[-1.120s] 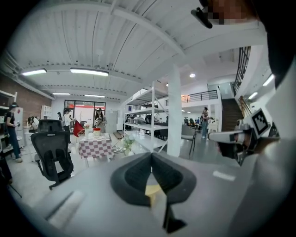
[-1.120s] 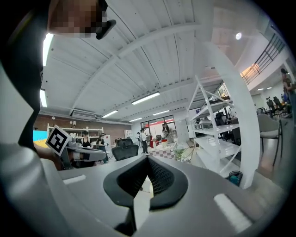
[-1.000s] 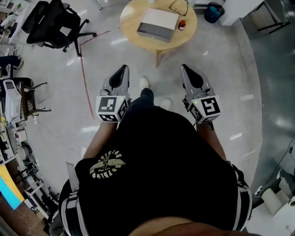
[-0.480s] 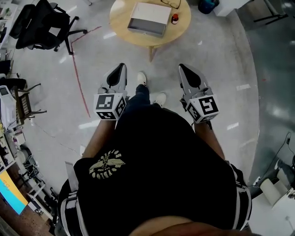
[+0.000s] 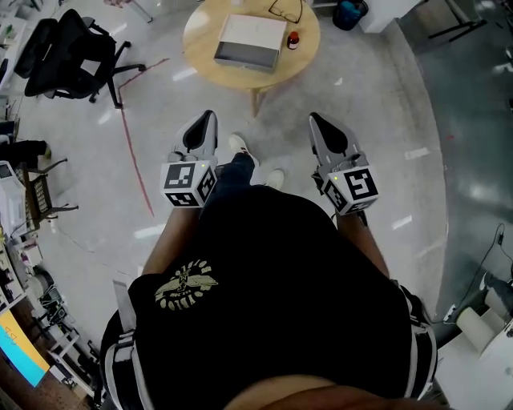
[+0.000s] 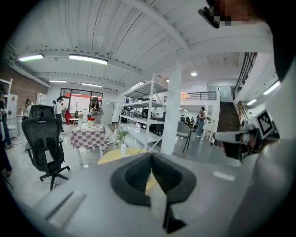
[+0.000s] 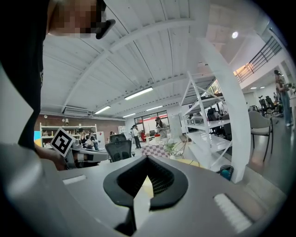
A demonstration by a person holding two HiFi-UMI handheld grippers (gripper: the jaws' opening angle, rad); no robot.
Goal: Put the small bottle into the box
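Wooden and round, the table (image 5: 240,76) stands ahead of the person, well apart from both grippers, and everything the task needs sits on it. The small bottle (image 5: 293,40), dark with a red cap, stands toward the table's right side, just beside the right edge of the box (image 5: 250,42). The box is pale and shallow and seems open at the top, though that is hard to settle from this far. A pair of glasses (image 5: 285,10) lies beyond them at the far rim. The left gripper (image 5: 202,128) and the right gripper (image 5: 322,130) are held side by side in front of the person's body, pointing forward toward the table over the floor. Each gripper's own view shows its jaws pressed together with nothing between them, so both are empty. What matters for the pick is that the bottle lies forward and slightly left of the right gripper's line, and far to the right of the left gripper's, so the right hand is nearer and the natural one to use. The bottle looks upright, its long axis vertical. A level approach from the near right side, jaws parted to either side of its body, would probably suit and stay clear of the box wall on its left. I judge the task to be at its start: the person must first reach the table.
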